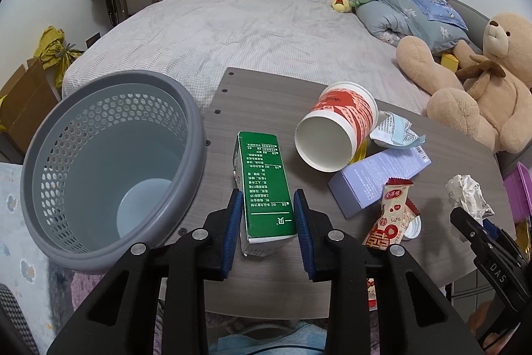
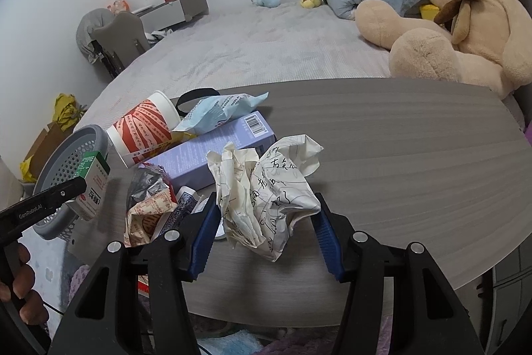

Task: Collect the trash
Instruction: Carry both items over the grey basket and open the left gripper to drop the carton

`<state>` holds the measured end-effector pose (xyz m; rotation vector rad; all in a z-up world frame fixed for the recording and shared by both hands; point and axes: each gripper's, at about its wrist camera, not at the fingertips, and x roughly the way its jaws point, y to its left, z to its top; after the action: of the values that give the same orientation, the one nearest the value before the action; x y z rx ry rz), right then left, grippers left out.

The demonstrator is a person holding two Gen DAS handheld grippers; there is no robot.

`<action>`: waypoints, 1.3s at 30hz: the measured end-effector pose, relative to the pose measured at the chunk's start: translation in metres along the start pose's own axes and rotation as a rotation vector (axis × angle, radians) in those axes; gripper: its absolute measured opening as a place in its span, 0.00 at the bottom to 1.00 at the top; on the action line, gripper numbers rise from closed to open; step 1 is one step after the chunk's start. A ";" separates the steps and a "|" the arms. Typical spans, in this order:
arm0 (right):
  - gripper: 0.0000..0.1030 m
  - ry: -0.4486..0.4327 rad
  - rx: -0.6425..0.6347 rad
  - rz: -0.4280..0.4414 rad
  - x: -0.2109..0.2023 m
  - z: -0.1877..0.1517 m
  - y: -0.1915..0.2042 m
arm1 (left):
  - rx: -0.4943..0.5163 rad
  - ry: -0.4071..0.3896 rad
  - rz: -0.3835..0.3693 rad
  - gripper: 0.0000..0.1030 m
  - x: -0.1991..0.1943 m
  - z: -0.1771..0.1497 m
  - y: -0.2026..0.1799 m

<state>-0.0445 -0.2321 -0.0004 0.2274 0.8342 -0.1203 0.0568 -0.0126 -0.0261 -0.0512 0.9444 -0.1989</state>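
A wide bed with a pale grey quilted cover (image 1: 232, 32) filled the far half of the room, and a large tan plush teddy bear (image 2: 465, 22) sat on its right side. In front of the bed stood the grey wood-grain table (image 2: 399, 138) that carried the trash. A grey perforated plastic wastebasket (image 1: 109, 162) stood at the table's left edge, its mouth tilted toward the left wrist camera; one pale round object lay at its bottom, too unclear to identify.

On the tabletop a white paper cup with red printing (image 1: 335, 128) lay on its side with its opening facing the camera. Just beside it lay a long lavender cardboard box (image 1: 375, 178), with a crumpled light-blue-and-white plastic wrapper (image 1: 395, 132) resting at its far end. A red-and-cream snack wrapper (image 1: 392, 212) lay against the box's near end.

The left gripper (image 1: 266, 222) was clenched on a green-topped rectangular carton with white sides (image 1: 264, 188), its blue pads pressing both long faces; in the right wrist view the carton appeared in front of the wastebasket. The right gripper (image 2: 266, 232) held a crumpled sheet of white paper with handwriting (image 2: 269, 185) between its blue pads, both of which touched the wad, which bulged up above the fingers near the table's near edge.
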 end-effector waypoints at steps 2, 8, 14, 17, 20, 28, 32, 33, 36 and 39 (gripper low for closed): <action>0.52 -0.005 -0.008 0.003 -0.002 0.001 0.004 | 0.000 -0.014 0.006 0.30 -0.005 0.000 0.003; 0.52 -0.027 -0.034 0.025 -0.012 0.008 0.022 | 0.001 -0.070 0.024 0.30 -0.025 0.002 0.012; 0.52 -0.053 -0.075 0.069 -0.021 0.020 0.050 | -0.001 -0.120 0.037 0.30 -0.046 0.007 0.025; 0.52 -0.062 -0.101 0.105 -0.023 0.025 0.067 | -0.013 -0.144 0.045 0.30 -0.057 0.010 0.035; 0.52 -0.070 -0.132 0.138 -0.024 0.029 0.087 | -0.023 -0.164 0.063 0.30 -0.065 0.013 0.046; 0.52 -0.071 -0.215 0.229 -0.019 0.041 0.141 | -0.070 -0.192 0.126 0.30 -0.077 0.026 0.089; 0.52 -0.071 -0.248 0.266 -0.015 0.046 0.164 | -0.082 -0.204 0.156 0.30 -0.080 0.033 0.106; 0.52 -0.071 -0.258 0.275 -0.013 0.048 0.171 | -0.085 -0.208 0.164 0.30 -0.082 0.035 0.111; 0.52 -0.072 -0.284 0.300 -0.011 0.051 0.189 | -0.089 -0.215 0.178 0.29 -0.084 0.041 0.124; 0.52 -0.075 -0.305 0.330 -0.009 0.054 0.205 | -0.091 -0.213 0.190 0.13 -0.086 0.047 0.138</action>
<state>0.0283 -0.0463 0.0727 0.0703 0.7191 0.3050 0.0665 0.1372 0.0522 -0.0644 0.7397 0.0256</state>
